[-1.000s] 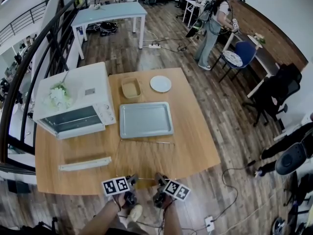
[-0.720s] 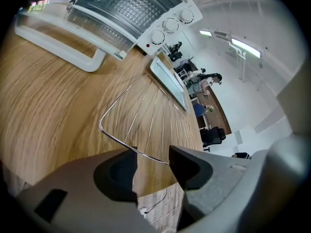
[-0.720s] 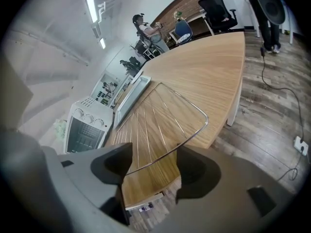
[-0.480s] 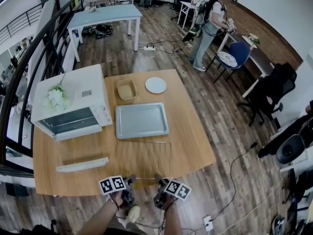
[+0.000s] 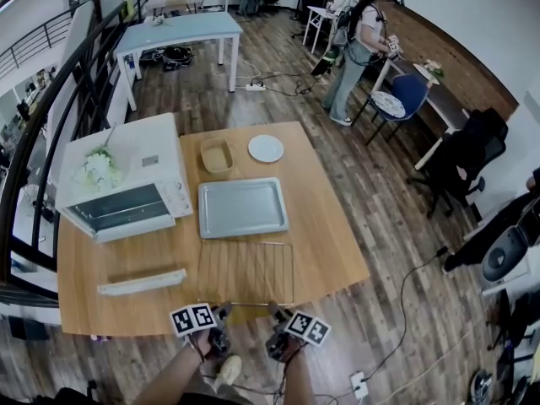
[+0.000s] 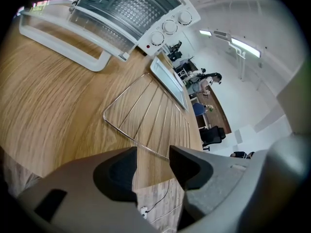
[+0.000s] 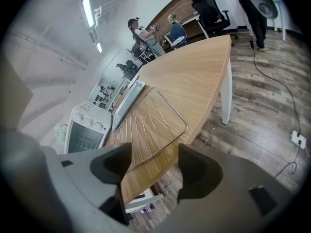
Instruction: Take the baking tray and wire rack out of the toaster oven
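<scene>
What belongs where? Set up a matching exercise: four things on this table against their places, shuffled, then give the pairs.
Things:
1. baking tray
2. wire rack
3. white plate
4. toaster oven

Places:
A. flat at the near edge of the table
B. mid-table, just right of the oven
C. near the far edge
D. left side, with flowers on top

Pairs: 1-B, 2-A, 3-C, 4-D
</scene>
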`<state>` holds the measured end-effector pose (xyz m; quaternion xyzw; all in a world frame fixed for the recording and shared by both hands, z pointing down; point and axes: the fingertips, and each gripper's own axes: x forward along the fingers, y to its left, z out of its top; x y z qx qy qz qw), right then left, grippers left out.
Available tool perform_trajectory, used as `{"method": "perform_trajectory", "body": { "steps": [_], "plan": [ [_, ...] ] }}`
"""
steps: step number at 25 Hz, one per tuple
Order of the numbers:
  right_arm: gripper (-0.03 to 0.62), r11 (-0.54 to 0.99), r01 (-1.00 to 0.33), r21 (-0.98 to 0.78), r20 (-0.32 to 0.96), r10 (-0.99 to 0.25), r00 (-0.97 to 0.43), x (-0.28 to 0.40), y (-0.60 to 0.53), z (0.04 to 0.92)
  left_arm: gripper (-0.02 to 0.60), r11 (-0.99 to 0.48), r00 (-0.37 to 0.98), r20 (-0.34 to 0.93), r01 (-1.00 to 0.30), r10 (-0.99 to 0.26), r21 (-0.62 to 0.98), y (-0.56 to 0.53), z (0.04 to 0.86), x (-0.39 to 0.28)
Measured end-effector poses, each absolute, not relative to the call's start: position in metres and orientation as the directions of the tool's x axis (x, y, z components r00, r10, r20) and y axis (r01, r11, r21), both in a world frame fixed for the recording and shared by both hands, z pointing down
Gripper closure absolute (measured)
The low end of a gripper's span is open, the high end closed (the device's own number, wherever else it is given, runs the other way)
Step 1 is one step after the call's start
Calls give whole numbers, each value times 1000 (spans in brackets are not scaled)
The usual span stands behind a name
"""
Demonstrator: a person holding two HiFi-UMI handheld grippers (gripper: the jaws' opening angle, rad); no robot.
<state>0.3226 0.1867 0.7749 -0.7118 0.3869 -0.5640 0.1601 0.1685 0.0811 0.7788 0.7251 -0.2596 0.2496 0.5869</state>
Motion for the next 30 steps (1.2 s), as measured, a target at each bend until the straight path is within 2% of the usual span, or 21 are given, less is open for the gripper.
{"method": "perform_trajectory", "body": {
  "steps": [10,21,30],
  "plan": [
    [307,-594,-461,-660,635,-768,80,308,186,733,388,-323,767,623,-634,-151,703,79,734,159],
    [342,-425,-715,-555,528,-844,92,272,163,638,388,-603,810,517,-566,-279,562,65,638,136],
    [396,-246,-918,-312,445,-891,88,222,149,561,397,-741,823,407,-548,-396,387,68,554,93]
  ]
}}
